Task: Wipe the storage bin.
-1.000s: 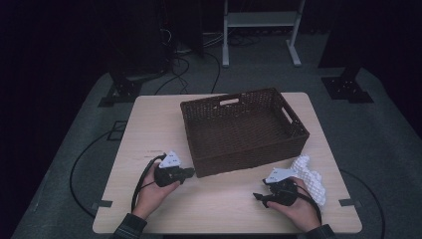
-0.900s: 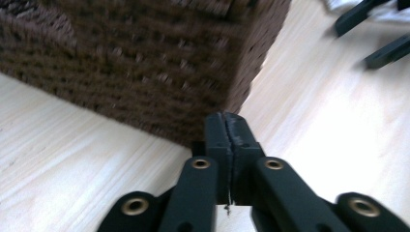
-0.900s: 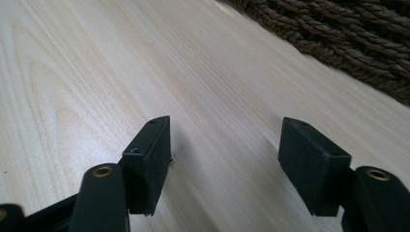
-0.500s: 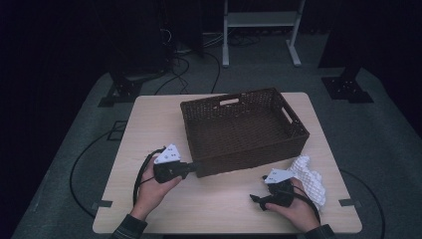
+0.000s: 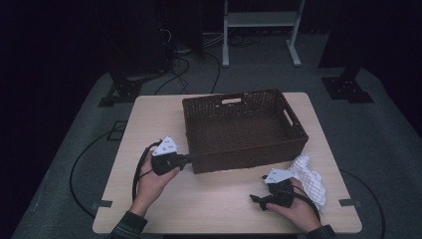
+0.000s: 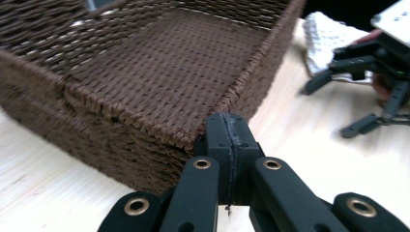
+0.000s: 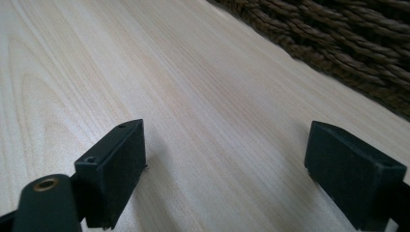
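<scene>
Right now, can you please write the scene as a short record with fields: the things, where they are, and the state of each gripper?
surface: wooden table
basket: brown woven basket, upright at the table's middle, nothing visible inside
cloth: white cloth, on the table by the basket's near right corner, beside the right hand
left gripper: left gripper, jaws closed together, at the basket's near left corner; whether it pinches the rim is unclear
right gripper: right gripper, jaws wide apart, low over bare table, holding nothing
</scene>
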